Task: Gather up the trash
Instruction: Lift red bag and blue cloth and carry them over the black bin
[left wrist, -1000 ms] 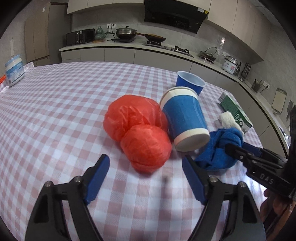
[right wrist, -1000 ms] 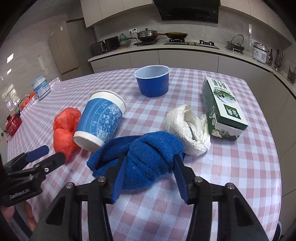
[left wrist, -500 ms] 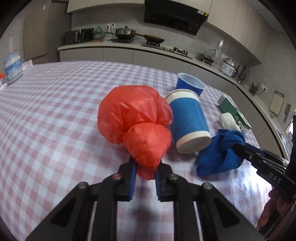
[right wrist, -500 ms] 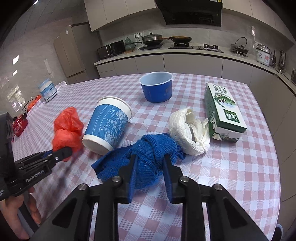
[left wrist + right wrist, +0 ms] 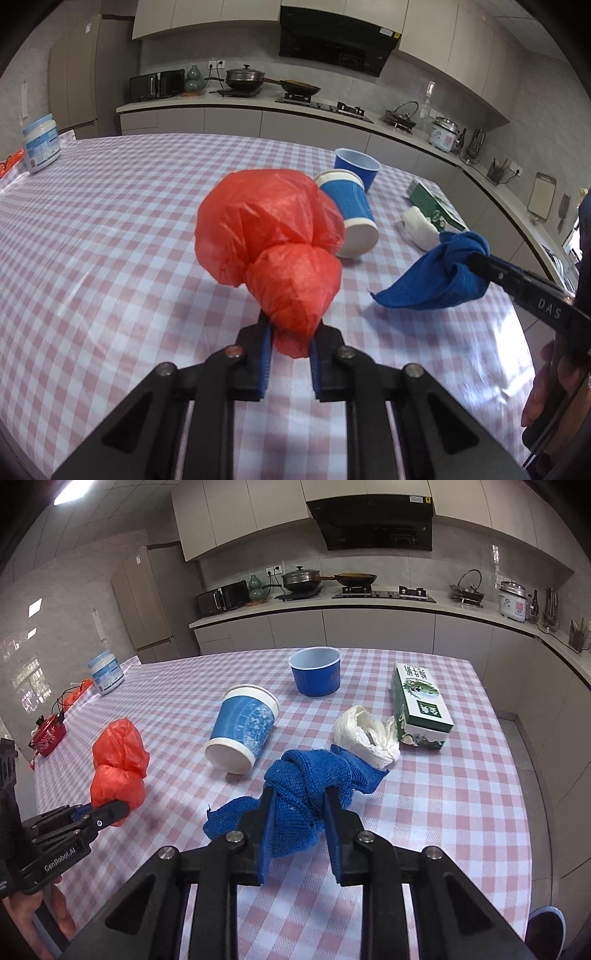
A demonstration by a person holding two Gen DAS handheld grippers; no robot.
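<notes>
1. Red plastic bag (image 5: 273, 254), crumpled into two lumps, is pinched at its lower lump by the left gripper (image 5: 290, 345); the blue pads are pressed tight on the plastic from both sides
2. In the right wrist view this bag hangs at the tip of the left gripper, at the left side of the table (image 5: 461, 812), and the upper lump stands above the lower one
3. Blue knitted cloth (image 5: 306, 797) is clamped by the right gripper (image 5: 297, 812); the jaws are nearly together with the cloth bunched between them, and loose ends hang out to the left and to the right
4. In the left wrist view the cloth is lifted off the checked tablecloth, one corner pointing down to the left
5. A blue paper cup (image 5: 242, 734) lies on its side between the bag and the cloth, its white bottom turned toward the cameras
6. A blue bowl (image 5: 315, 671) stands upright behind the cup, farther on the table
7. A white crumpled wad (image 5: 367, 736) lies just beside a green carton (image 5: 421, 705), which lies flat near the right edge of the table
8. A white jar (image 5: 106, 672) with blue label stands at the far left corner, well apart from the rest
9. A person's hand (image 5: 550, 391) holds the handle of the right gripper at the right edge of the left wrist view
</notes>
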